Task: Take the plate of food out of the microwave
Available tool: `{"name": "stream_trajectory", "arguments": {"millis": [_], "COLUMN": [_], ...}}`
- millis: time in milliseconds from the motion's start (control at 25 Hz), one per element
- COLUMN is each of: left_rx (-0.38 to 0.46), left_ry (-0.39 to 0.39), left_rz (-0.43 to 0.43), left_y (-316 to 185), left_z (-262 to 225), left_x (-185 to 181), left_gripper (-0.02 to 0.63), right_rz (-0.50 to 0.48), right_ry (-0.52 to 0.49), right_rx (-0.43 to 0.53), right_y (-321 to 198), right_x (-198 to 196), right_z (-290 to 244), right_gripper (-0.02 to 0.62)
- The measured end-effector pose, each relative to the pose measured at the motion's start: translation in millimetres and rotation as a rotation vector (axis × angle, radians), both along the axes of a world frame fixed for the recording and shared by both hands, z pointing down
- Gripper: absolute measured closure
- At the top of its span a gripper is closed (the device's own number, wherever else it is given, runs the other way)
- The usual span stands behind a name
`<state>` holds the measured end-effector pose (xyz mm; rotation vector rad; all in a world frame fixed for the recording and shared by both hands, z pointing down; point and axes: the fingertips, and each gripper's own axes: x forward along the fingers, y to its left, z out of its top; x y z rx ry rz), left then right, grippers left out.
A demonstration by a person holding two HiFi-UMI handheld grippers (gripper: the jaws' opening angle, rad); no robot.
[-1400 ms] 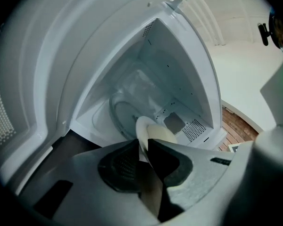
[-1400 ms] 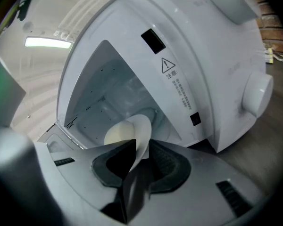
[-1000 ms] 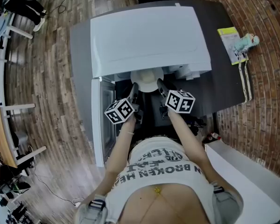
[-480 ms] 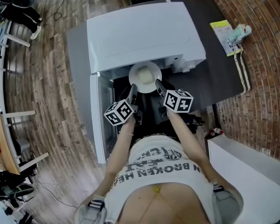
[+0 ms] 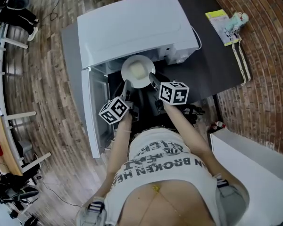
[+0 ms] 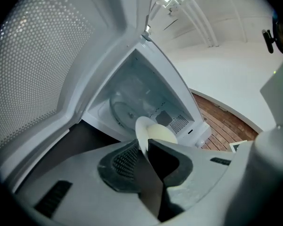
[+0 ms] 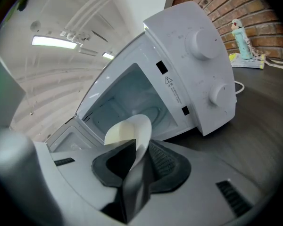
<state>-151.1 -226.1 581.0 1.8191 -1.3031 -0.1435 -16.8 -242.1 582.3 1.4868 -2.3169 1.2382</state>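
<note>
While the one plate (image 5: 137, 71) of pale food sits just outside the single microwave (image 5: 132, 27) and its open cavity, two grippers hold it: left gripper (image 5: 126, 85) clamped on its left rim, right gripper (image 5: 153, 81) on the right rim. One door (image 5: 88, 112) stands wide at left; open tabletop (image 5: 217, 65) lies right.

A dark grey table (image 5: 217, 65) stands against a brick wall (image 7: 236, 4) on the right. At the table's far right corner lies a yellow-green leaflet (image 5: 218, 17), and a small pale teal toy figure (image 5: 237, 20) stands upright on it. A white cord (image 5: 242, 62) runs along the table's right edge, just beside the wall. Near right, a white tabletop (image 5: 254, 159) cuts across the corner, and a small red-and-white thing (image 5: 218, 125) sits between it and the dark table. Wood plank flooring (image 5: 42, 79) fills the left side, with white-framed furniture (image 5: 12, 39) and a wooden panel (image 5: 2, 140) at the left edge. A strip light (image 7: 54, 41) glows on the ceiling.
</note>
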Motion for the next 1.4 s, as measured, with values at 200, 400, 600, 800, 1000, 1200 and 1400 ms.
{"name": "stream_trajectory", "arguments": {"millis": [200,400,600,800,1000,1200,1400], "left_rx": [0.005,0.011,0.017,0.013,0.018,0.002,-0.009], "left_ry": [-0.007,-0.008,-0.019,-0.027,-0.027,-0.036,-0.04], "left_rz": [-0.045,-0.09,-0.122,-0.145,-0.176,-0.215,-0.244], "left_y": [10,22,30,43,59,82,102], "left_z": [-8,-13,-19,-23,-24,-21,-15], "left_x": [11,25,30,38,45,50,57], "left_gripper": [0.541,0.541,0.541,0.541,0.541,0.541,0.541], "right_rz": [-0.043,-0.082,-0.117,-0.141,-0.17,-0.206,-0.227], "right_ry": [-0.015,-0.018,-0.02,-0.022,-0.023,-0.025,-0.025], "right_rx": [0.001,-0.001,0.01,0.007,0.011,0.004,-0.004], "right_y": [3,9,13,24,36,55,72], "right_x": [10,23,27,35,40,45,50], "right_z": [-8,-13,-19,-23,-23,-21,-16], "right_gripper": [0.511,0.512,0.512,0.511,0.512,0.512,0.514]}}
